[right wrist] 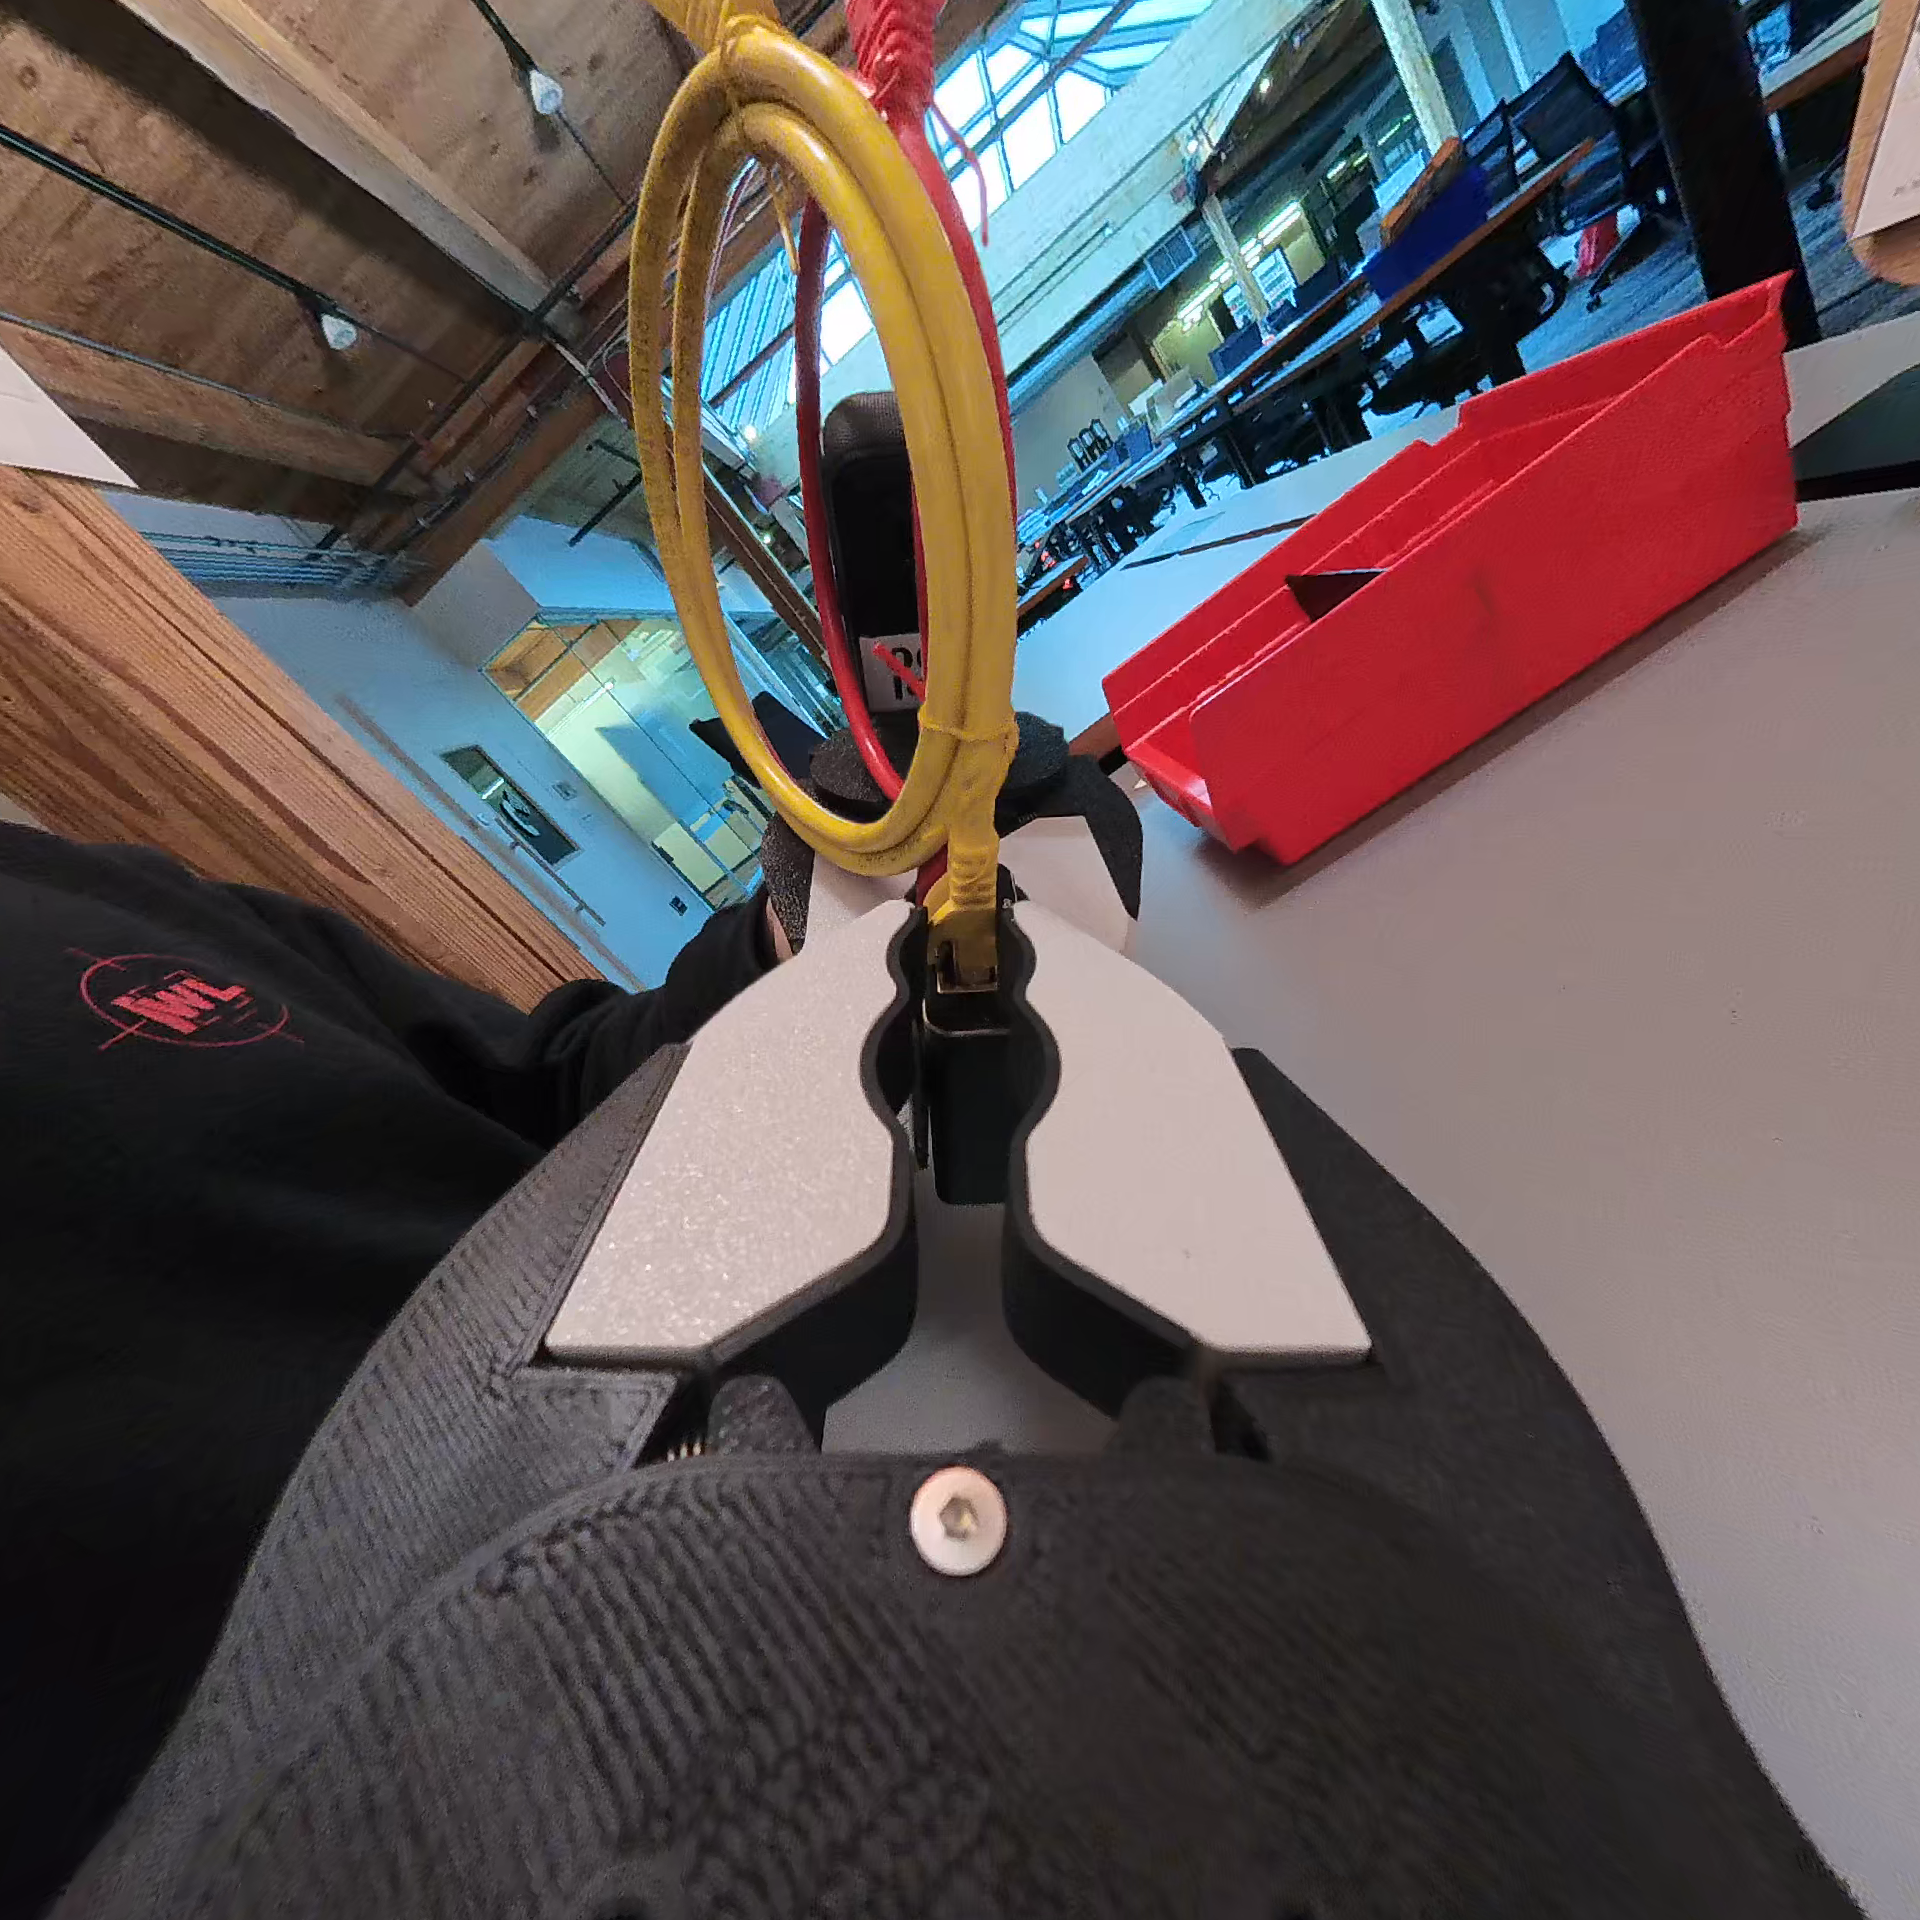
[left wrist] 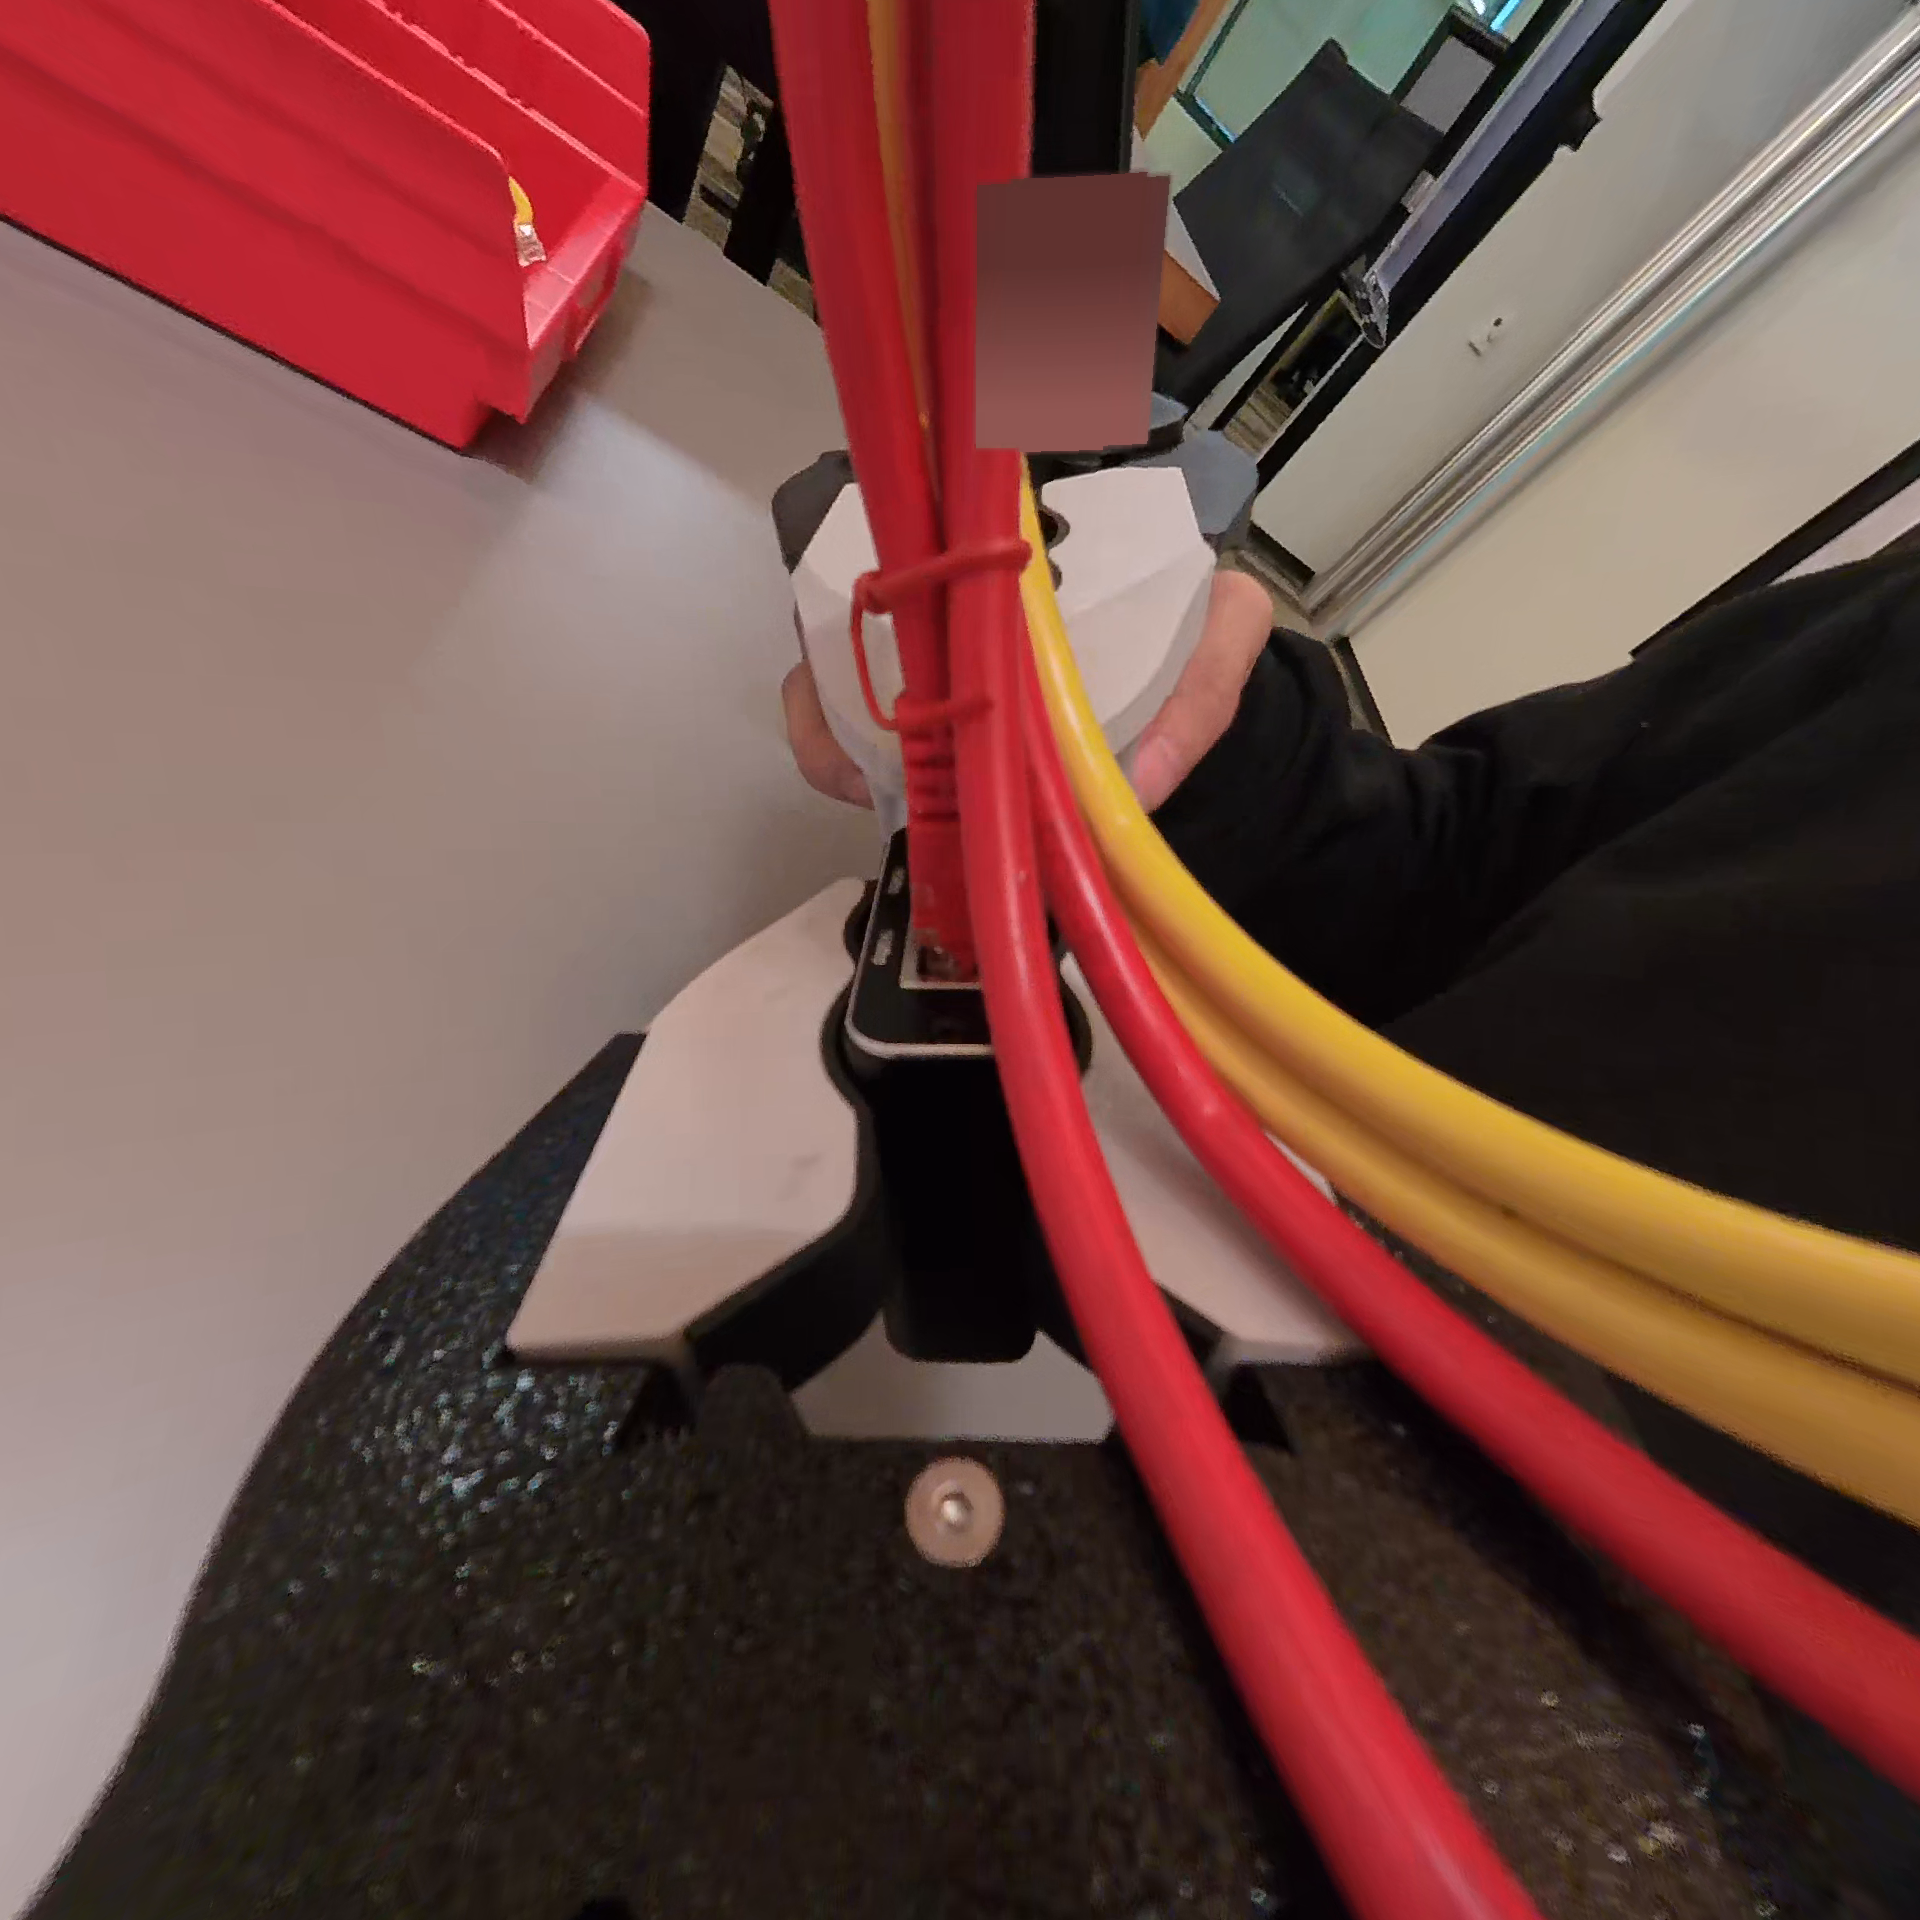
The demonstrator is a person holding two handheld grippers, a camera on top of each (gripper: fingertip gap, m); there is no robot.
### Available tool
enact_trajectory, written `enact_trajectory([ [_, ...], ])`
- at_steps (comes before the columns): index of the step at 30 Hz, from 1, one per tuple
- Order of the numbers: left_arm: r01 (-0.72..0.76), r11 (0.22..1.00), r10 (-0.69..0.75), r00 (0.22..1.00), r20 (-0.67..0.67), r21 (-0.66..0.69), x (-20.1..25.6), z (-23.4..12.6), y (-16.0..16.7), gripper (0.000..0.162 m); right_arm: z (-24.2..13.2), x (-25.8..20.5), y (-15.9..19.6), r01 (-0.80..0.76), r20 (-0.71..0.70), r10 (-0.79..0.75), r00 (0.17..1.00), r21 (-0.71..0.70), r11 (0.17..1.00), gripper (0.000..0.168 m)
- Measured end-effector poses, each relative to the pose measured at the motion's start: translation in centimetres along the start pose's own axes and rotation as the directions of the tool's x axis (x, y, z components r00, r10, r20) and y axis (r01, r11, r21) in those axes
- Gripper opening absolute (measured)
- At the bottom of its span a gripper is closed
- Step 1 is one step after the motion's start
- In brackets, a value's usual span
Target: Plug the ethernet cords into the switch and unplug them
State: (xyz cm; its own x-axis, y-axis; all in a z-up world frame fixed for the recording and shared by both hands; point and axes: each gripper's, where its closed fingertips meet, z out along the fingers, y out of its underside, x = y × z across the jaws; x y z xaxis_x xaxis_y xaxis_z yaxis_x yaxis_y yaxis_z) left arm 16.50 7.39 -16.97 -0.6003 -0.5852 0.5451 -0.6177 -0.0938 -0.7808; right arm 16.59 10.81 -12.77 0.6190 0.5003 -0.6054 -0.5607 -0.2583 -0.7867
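Both grippers clamp the same small black switch (left wrist: 935, 1164) from opposite ends, holding it clear above the grey bench (left wrist: 312, 779). Left gripper (left wrist: 961, 997) has jaws closed on one end; right gripper (right wrist: 961, 940) has jaws closed on the other. Red cord (left wrist: 1039, 1195) has its plug seated in a port on the switch's upper face, nearer the left gripper; yellow cord (right wrist: 966, 582) is plugged in too, coiled and tied above. Plug axes run straight up out of the ports, roughly square to both grippers' fingers. Judgement: both plugs are in, unplugging remains; one gripper must let go and re-grip a plug boot from above. Red bin (right wrist: 1507, 644) sits on the bench, well apart.
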Motion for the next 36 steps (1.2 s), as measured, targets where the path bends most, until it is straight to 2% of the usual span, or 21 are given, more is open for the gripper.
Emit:
enact_trajectory([
  [9,-0.054,0.997,0.053,0.998,-0.023,-0.058,0.5,1.7,-0.1,0.030,-1.5,-0.5,0.5,0.013,-0.012,-0.013,1.000,0.010,1.000,0.014],
  [27,-0.050,0.986,0.026,0.988,-0.150,-0.160,2.1,5.4,-0.4,0.030,-5.5,-1.2,0.6,0.041,-0.095,-0.037,0.995,0.048,0.998,0.014],
  [36,-0.041,0.987,0.010,0.981,-0.195,-0.154,3.4,5.5,-0.5,0.030,-4.8,-2.2,0.7,0.091,-0.080,-0.089,0.993,0.021,0.996,0.015],
])
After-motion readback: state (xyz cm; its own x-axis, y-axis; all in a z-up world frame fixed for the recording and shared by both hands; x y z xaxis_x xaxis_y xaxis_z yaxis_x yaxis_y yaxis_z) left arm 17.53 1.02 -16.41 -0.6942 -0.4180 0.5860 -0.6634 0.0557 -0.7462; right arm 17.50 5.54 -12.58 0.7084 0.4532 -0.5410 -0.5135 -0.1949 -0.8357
